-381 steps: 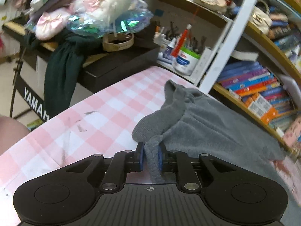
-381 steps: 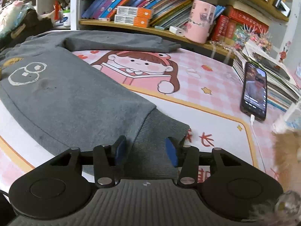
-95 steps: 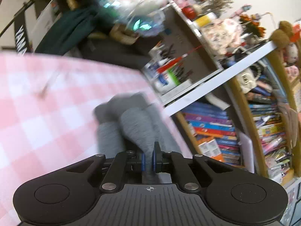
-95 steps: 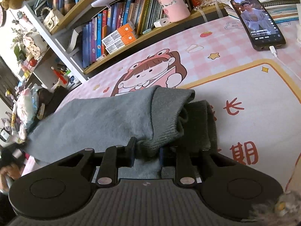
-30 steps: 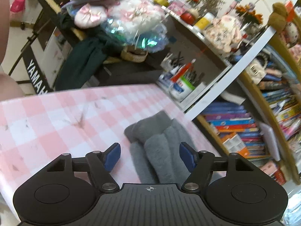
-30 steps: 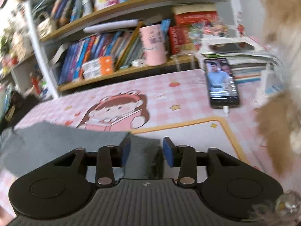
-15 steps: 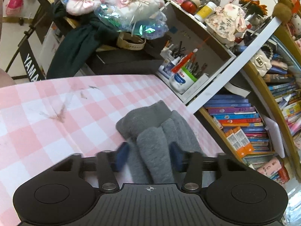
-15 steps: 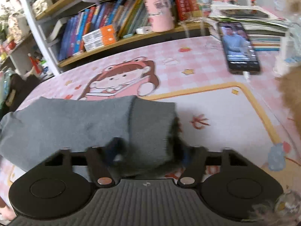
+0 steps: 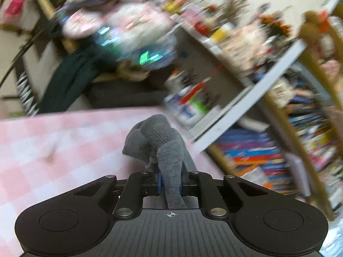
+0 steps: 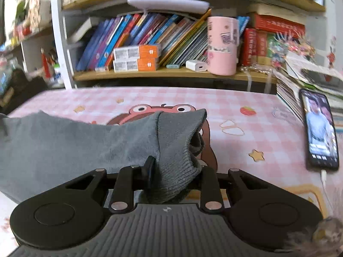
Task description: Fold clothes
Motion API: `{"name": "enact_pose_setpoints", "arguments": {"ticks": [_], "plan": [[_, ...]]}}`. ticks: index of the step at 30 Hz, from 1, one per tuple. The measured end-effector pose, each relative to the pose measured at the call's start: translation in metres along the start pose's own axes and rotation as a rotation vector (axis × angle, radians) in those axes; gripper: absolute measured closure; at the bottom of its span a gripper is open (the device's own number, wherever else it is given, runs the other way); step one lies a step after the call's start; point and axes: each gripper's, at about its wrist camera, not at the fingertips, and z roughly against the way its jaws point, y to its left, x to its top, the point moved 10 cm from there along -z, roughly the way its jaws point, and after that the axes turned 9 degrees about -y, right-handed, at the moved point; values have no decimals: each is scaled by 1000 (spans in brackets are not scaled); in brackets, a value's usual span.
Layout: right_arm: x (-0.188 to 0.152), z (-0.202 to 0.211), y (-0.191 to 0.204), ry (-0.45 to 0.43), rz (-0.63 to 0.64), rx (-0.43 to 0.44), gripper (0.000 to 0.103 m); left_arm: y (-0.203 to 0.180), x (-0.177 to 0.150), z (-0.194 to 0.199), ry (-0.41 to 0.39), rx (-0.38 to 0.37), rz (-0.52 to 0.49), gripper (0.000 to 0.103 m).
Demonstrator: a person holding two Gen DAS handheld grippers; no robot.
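**Both ends pinched, ready for the next fold**

My left gripper [image 9: 170, 181] is closing, its pads already squeezing a bunched grey fold. My right gripper [image 10: 171, 172] is closing too, with a ribbed cuff [image 10: 182, 141] wedged between its fingers. The grey sweater [image 10: 64, 141] lies half-folded on the pink checked table cover [image 10: 246, 102], stretching away to the left of my right gripper. I judge this the grasp before another fold: next I must lift both ends together, evenly, clear of the phone [image 10: 320, 130] lying nearby.
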Motion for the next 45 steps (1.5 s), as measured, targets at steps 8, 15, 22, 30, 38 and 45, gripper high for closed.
{"name": "enact_pose_setpoints", "arguments": {"ticks": [8, 15, 22, 30, 38, 45], "plan": [[-4, -6, -9, 0, -3, -43, 59, 23, -14, -7, 47, 55, 1, 77], [19, 32, -1, -218, 60, -161, 21, 11, -18, -9, 47, 46, -86, 46], [24, 55, 72, -270, 183, 86, 17, 9, -19, -8, 44, 35, -91, 41], [-1, 27, 169, -156, 321, 293, 15, 8, -20, -10, 49, 34, -99, 38], [-9, -8, 229, -52, 337, 403, 10, 7, -21, -10, 52, 27, -105, 35], [0, -34, 267, -58, 395, 418, 10, 6, -21, -10, 53, 26, -106, 34]]}}
